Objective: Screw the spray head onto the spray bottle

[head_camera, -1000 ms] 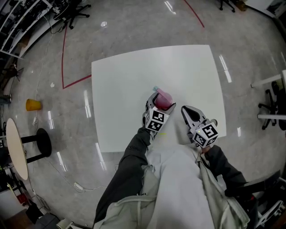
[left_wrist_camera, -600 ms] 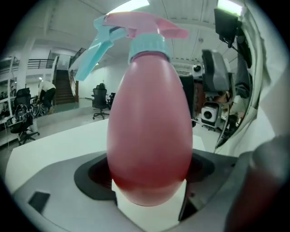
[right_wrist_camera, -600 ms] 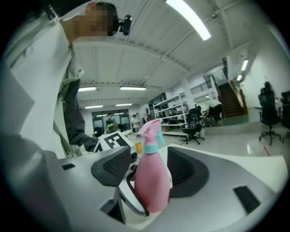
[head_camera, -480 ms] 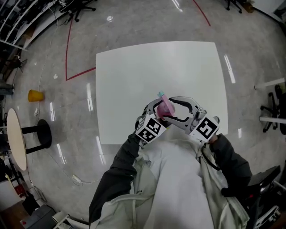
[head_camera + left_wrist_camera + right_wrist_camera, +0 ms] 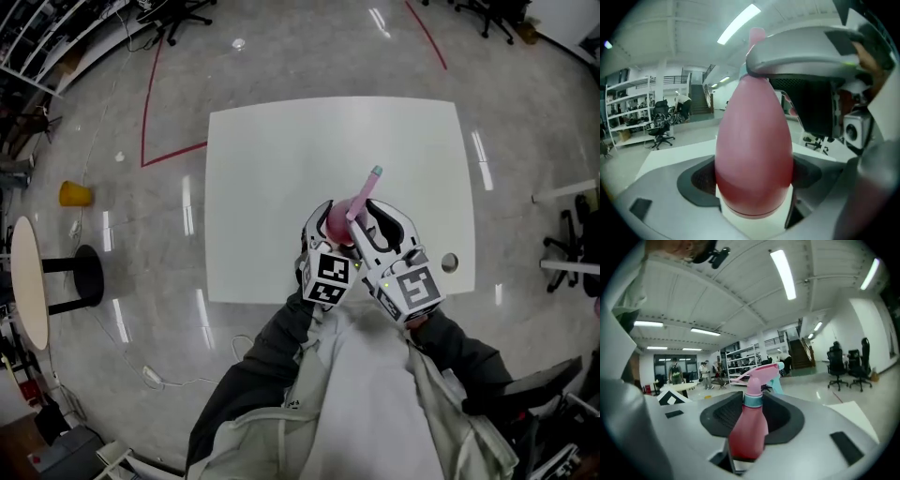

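1. Left gripper [image 5: 753,178] is pinching the pink spray bottle [image 5: 753,140] low on its body, with its pads pressing on both sides. It is probably acting as the anchor, so the body is not turning along with the head
2. Right gripper [image 5: 752,416] is closing its jaws on the teal collar [image 5: 753,400] at the bottle's neck, and its pads are looking to meet the collar's sides. That is the part that needs turning to thread the spray head [image 5: 759,373] down
3. Both grippers are meeting over the near part of the white tabletop [image 5: 281,169], close in front of the person. The nozzle [image 5: 375,173] is sticking out away from the person, clear of both grippers
4. With the spray head sitting on the neck, tightening is probably the step in hand; how far it is threaded is not showing
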Tool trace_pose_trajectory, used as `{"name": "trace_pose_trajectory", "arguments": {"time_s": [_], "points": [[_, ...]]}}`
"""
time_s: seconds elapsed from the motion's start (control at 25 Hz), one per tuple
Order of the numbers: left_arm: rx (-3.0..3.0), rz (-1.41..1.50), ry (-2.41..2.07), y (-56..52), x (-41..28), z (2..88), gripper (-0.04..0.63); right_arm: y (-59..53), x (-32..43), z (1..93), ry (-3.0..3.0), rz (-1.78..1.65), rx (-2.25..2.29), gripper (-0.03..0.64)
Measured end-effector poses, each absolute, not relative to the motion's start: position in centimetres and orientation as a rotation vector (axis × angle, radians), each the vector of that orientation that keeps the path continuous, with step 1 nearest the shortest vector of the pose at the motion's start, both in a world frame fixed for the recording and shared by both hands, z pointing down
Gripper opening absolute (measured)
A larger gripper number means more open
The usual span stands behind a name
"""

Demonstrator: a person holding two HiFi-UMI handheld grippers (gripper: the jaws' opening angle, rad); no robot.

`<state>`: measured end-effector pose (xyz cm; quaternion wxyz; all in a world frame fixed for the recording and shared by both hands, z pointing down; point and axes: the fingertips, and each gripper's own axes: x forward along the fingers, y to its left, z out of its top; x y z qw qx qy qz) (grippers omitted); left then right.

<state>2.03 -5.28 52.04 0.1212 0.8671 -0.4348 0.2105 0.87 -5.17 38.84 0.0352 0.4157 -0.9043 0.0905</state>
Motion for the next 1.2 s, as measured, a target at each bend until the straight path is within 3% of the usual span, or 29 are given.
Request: {"name": "trace_pose_trajectory", "arguments": {"time_s": [0.12,0.36,0.64,1.0,1.08,1.2], "points": [[2.668,0.542,-1.155,-4.5,3.0,50.2,0.443,-3.9,1.2,36.5,-2.896,0.040,1.119,0.126],[2.833,0.585,-0.929,-3.2,3.6,49.3,0.443,-2.0,0.3,36.6,-3.002,0.095,0.677,0.126],[2.602,0.541,-1.262,-5.3,2.3,49.5,0.443,-4.6,0.4,36.6,-2.796,0.149,1.266,0.126],[2.714,0.432,-1.170,-4.8,1.1,47.3,0.443,-1.1,2.0,35.1,-3.005,0.071,0.951,0.130],[2.781,0.444,-1.100,-4.3,1.2,46.9,0.443,-1.2,3.3,34.5,-3.069,0.034,0.885,0.161],[2.863,0.473,-0.971,-3.4,1.9,47.1,0.443,-1.8,3.9,33.8,-3.123,0.048,0.779,0.269]]}}
